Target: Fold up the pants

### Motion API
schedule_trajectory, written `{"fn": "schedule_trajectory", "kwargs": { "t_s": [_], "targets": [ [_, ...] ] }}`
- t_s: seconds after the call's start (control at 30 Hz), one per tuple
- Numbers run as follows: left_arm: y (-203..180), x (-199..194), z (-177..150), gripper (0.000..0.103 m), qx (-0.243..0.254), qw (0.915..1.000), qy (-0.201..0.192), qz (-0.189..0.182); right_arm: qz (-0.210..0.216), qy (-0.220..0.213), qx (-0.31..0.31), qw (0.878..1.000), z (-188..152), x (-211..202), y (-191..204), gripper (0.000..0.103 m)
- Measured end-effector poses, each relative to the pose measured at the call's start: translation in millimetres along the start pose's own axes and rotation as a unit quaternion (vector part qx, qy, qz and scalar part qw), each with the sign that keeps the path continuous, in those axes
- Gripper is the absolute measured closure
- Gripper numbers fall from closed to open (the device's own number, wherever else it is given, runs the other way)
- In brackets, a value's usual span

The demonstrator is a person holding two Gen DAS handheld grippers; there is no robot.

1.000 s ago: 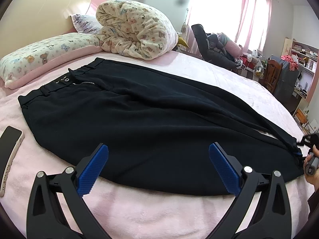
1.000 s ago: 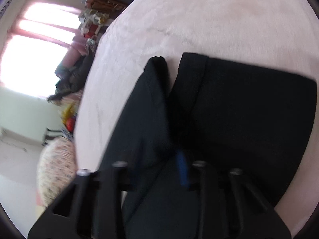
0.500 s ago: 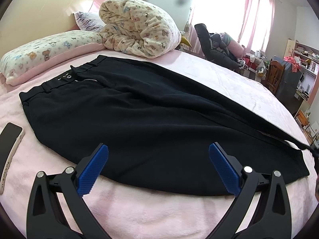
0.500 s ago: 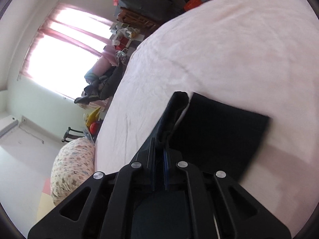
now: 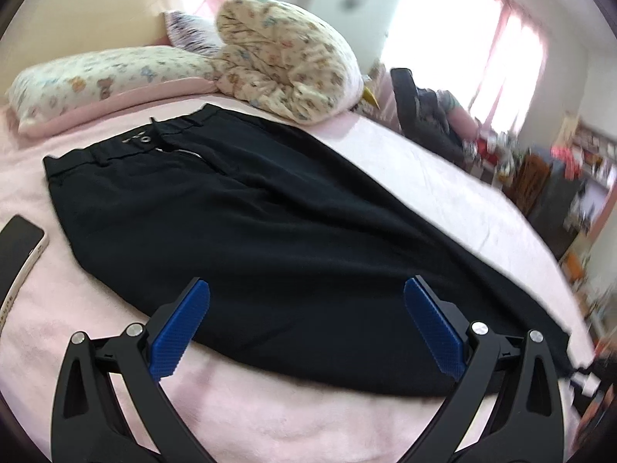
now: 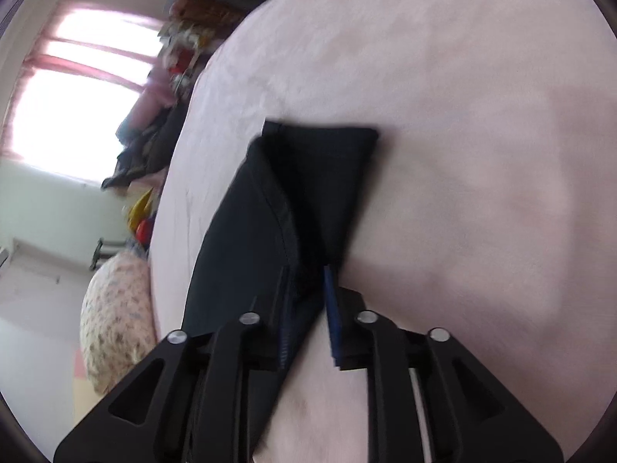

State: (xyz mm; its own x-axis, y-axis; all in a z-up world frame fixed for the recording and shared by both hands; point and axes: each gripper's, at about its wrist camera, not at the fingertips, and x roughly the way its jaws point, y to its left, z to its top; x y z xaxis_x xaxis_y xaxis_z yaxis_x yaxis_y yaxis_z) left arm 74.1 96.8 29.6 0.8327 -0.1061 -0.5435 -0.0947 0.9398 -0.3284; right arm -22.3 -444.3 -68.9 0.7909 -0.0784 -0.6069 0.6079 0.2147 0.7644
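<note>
- Black woven-fabric pants (image 5: 270, 231) lie flat on the pink fleece bed cover (image 5: 270, 416), waistband toward ten o'clock in my left wrist view and legs running off toward four o'clock.
- I judge the cloth light, limp and somewhat slick; it will sag and slide rather than keep a crease, so any lift needs both layers pinched together.
- My left gripper (image 5: 306, 324) stands wide open above the near edge of the thigh, blue pads clear of the cloth.
- My right gripper (image 6: 308, 308) is at the leg hems (image 6: 320, 162), jaws opening; fabric is between them, and the right pad appears clear of it, so I read this as a release.
- Best holds, in my judgement: the stitched hem and the waistband (image 5: 127, 146), where the cloth is thickest and least likely to slip.
- Hazard: a white-edged smartphone (image 5: 19, 247) lies at nine o'clock, just beside the hip.
- Floral rolled quilt (image 5: 285, 65) and long pillow (image 5: 100, 77) sit at twelve o'clock, beyond the waistband.
</note>
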Motion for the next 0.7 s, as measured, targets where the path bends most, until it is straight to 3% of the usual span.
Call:
{"fn": "schedule_trajectory", "kwargs": {
  "t_s": [0.07, 0.13, 0.23, 0.33, 0.43, 0.53, 0.6, 0.7],
  "targets": [
    [9.9, -4.7, 9.5, 0.002, -0.018, 0.9998, -0.009, 0.002, 0.014, -0.029, -0.036, 0.999, -14.7, -18.7, 20.2, 0.060],
    [18.5, -6.8, 19.3, 0.002, -0.019, 0.9996, -0.015, 0.013, 0.068, -0.015, -0.091, 0.993, -37.9, -19.0, 59.0, 0.050],
    [31.7, -12.7, 29.0, 0.002, -0.037, 0.9986, -0.031, 0.022, 0.172, 0.088, -0.136, 0.972, -85.5, 17.5, 129.6, 0.050],
    [45.3, -19.4, 36.2, 0.002, -0.065, 0.9965, -0.048, 0.022, 0.226, 0.193, -0.123, 0.947, -139.4, 75.4, 187.9, 0.051],
    [53.0, -18.1, 41.1, 0.002, -0.070, 0.9957, -0.056, 0.022, 0.225, 0.272, -0.102, 0.930, -194.8, 138.6, 232.4, 0.053],
    [60.2, -14.3, 42.8, 0.002, -0.080, 0.9946, -0.066, 0.009, 0.208, 0.319, -0.064, 0.922, -235.1, 189.0, 254.7, 0.053],
    [64.5, -12.6, 43.1, 0.002, -0.092, 0.9937, -0.064, -0.011, 0.198, 0.330, -0.033, 0.922, -251.4, 215.5, 262.0, 0.053],
    [64.5, -10.4, 43.4, 0.002, -0.091, 0.9945, -0.050, -0.015, 0.181, 0.313, -0.017, 0.932, -255.6, 233.8, 261.6, 0.053]
  ]
}}
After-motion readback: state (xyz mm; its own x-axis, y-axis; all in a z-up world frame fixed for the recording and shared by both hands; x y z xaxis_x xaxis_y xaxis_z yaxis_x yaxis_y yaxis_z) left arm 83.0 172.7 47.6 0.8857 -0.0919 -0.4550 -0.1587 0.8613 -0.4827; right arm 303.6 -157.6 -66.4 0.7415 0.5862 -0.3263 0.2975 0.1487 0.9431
